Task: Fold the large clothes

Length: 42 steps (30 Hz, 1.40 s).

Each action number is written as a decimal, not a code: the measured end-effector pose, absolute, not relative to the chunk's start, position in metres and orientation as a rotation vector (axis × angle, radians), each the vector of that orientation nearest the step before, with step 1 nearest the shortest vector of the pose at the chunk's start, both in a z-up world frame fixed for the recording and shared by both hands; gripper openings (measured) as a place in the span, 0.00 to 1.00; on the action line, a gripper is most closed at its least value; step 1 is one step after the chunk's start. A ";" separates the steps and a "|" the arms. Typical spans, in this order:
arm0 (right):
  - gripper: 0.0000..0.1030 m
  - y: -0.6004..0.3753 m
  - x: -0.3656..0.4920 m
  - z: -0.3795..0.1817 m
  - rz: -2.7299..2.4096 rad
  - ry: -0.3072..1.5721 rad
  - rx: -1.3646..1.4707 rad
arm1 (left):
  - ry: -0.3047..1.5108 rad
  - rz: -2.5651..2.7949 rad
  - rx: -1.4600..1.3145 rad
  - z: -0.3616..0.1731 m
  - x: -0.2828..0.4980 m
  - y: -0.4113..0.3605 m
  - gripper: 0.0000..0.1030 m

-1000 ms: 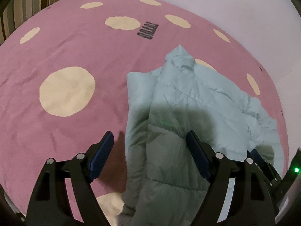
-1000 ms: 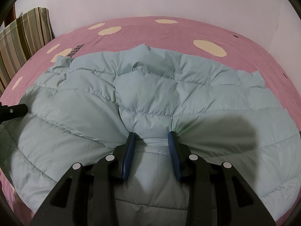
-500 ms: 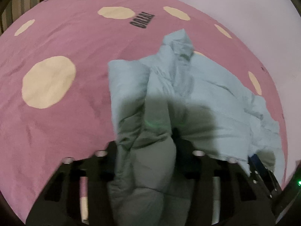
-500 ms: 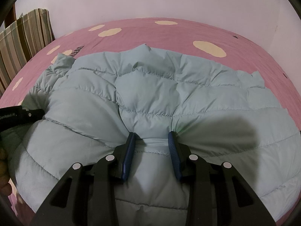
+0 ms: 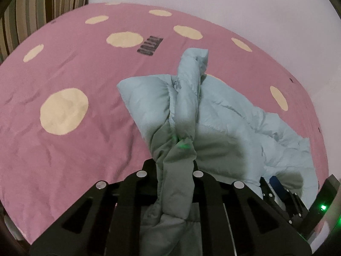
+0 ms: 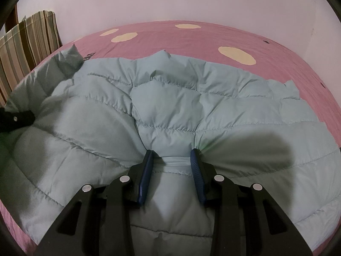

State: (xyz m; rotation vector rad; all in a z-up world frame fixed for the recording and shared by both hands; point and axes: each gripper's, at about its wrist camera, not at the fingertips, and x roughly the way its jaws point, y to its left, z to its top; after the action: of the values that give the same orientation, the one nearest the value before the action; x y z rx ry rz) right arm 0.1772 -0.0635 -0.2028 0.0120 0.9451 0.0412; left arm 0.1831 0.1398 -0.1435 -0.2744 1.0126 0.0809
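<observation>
A pale blue quilted puffer jacket (image 6: 191, 111) lies spread on a pink bed sheet with cream dots (image 5: 64, 111). My left gripper (image 5: 174, 166) is shut on a bunched fold of the jacket's left edge (image 5: 185, 111) and holds it lifted off the sheet; its pads are hidden by fabric. My right gripper (image 6: 171, 166) is shut on a fold of the jacket's near edge, blue pads (image 6: 147, 175) pressing the fabric. The left gripper shows at the left edge of the right wrist view (image 6: 17, 119). The right gripper shows at the lower right of the left wrist view (image 5: 279, 192).
A striped pillow (image 6: 29, 44) stands at the bed's far left corner. A white wall (image 6: 170, 0) runs behind the bed. A dark printed label (image 5: 149, 47) sits on the sheet beyond the jacket.
My left gripper went from open to shut on the jacket's left edge and lifted it, so the fabric now stands bunched. My right gripper stayed shut on the near edge.
</observation>
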 end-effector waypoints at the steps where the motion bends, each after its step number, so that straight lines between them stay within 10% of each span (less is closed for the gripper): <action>1: 0.36 -0.063 0.177 -0.203 0.040 0.945 0.010 | 1.003 0.082 -0.266 -0.140 0.182 0.138 0.09; 26: 0.36 -0.192 0.115 -0.140 -0.092 0.832 0.130 | 0.818 -0.019 -0.055 -0.053 0.152 -0.019 0.09; 42: 0.37 -0.305 0.075 -0.157 -0.268 0.861 0.214 | 0.939 -0.197 0.146 -0.138 0.149 -0.182 0.09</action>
State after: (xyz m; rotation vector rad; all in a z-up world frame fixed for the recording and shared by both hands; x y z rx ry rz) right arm 0.0749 -0.3053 -0.1565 0.2144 0.8614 -0.2678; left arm 0.1492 -0.1822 -0.1379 0.1455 0.9392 -0.1970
